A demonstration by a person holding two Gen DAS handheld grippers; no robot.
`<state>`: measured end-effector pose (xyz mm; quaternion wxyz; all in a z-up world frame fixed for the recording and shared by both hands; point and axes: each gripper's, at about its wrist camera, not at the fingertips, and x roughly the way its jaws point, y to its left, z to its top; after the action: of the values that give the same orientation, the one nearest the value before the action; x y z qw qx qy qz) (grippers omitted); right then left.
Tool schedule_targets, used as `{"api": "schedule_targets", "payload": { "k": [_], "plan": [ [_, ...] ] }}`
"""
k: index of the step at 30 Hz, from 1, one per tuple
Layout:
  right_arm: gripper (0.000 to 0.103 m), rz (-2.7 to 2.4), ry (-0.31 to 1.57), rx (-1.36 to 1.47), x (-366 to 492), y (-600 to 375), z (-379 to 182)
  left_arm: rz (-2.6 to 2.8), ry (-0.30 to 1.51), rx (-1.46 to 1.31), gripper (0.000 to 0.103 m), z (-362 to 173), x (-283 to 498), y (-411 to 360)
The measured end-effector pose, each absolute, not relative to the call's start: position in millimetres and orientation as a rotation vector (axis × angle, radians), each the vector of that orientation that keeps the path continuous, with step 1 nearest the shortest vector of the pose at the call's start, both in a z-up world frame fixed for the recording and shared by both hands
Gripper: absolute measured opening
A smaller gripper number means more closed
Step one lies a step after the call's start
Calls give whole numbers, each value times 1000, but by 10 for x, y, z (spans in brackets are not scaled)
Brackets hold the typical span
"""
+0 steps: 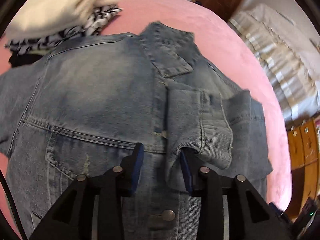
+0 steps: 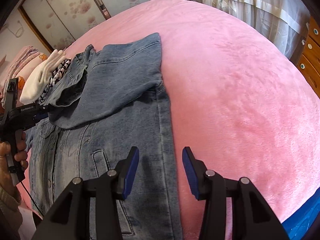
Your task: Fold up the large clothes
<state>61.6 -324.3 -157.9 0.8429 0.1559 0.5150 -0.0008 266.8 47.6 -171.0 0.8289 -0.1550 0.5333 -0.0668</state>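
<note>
Ok, L to R. In your R wrist view, at 9 o'clock, your left hand (image 2: pixel 12 152) wraps the handle of the left gripper (image 2: pixel 41 113), tip over the jacket's L side; jaws too small to read from there. In the L wrist view the left gripper (image 1: pixel 162 168) has its jaws apart w/ a clear gap. The folded sleeve cuff (image 1: pixel 210 140) lies just beside and partly over the R finger tip, but the pads don't press on it. View is motion-blurred.

The denim jacket (image 2: pixel 124 120) lies flat on the pink blanket (image 2: pixel 230 90), front up, buttons visible, collar (image 1: pixel 170 52) toward 12. One sleeve is folded across the chest.

A stack of clothes (image 1: pixel 60 18) (white over black-and-white stripe) sits at 10–11 o'clock, just beside the jacket shoulder.

The right gripper (image 2: pixel 161 170) hangs over the jacket's R edge at 6 o'clock: jaws apart, nothing between the pads, L finger over denim, R finger over blanket. Curtains (image 2: pixel 250 4) at 1 o'clock, wooden drawers (image 2: pixel 312 56) at 3.
</note>
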Motion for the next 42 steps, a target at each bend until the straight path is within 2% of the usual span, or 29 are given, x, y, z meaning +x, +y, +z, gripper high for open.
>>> {"api": "schedule_targets", "payload": {
  "k": [6,9,11,18,21,24,30,39,42],
  "plan": [
    [45,-3,1113,348,654,-3176,-1645,-49,1106,-635,60,-1855,2718,997],
    [45,-4,1123,328,664,-3114,-1653,3,1185,-671,59,-2114,2618,1116],
    [45,-2,1126,321,676,-3086,-1652,-16,1174,-653,58,-2160,2578,1103],
    [45,-6,1131,306,712,-3026,-1663,-89,1152,-503,59,-1998,2521,1062],
    [45,-8,1132,292,717,-2994,-1677,-128,1103,-521,60,-1867,2484,1155],
    [46,-11,1136,282,719,-2973,-1684,-63,1072,-537,70,-1815,2513,1287],
    [46,-13,1136,281,720,-2961,-1671,38,1123,-555,70,-1903,2561,1466],
    [47,-10,1136,279,715,-2938,-1676,-194,1068,-182,70,-1315,2535,797],
    [48,-6,1131,281,708,-2940,-1676,-297,1062,12,76,-1168,2531,360]
  ]
}}
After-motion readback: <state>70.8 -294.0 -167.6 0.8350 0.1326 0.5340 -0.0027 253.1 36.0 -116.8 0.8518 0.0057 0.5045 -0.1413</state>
